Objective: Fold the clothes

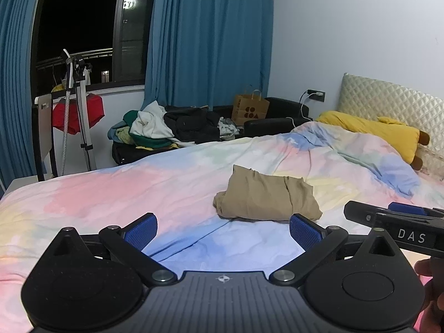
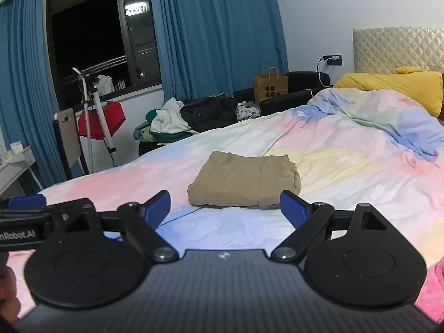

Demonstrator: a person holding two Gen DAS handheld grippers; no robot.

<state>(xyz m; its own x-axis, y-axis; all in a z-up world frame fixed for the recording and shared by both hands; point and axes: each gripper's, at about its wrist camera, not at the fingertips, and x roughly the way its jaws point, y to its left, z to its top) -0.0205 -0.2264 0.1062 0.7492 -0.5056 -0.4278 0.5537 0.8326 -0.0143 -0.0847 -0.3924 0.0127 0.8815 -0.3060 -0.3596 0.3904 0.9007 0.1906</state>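
Cloth: the tan cloth (image 2: 244, 183) lies in a neat folded bundle in the middle of the bed (image 2: 347, 166), on the pink and blue cover.
Left gripper: the left gripper (image 1: 223, 231) is wide apart and holds nothing. It is up above the cover, near the cloth but not touching it.
Right gripper: the right gripper (image 2: 225, 208) is wide apart too, with nothing in it, just in front of the cloth.
How far along: I think this piece is done, since it looks folded.
How it will feel: likely light and soft. It would flop and come undone if you grab one layer.
Where to hold: pinch all the layers at the two short ends together.
Hard to see: the back edge is hidden, so it may be messy there.
More clothes: a pile of clothes (image 2: 177, 122) waits past the bed.
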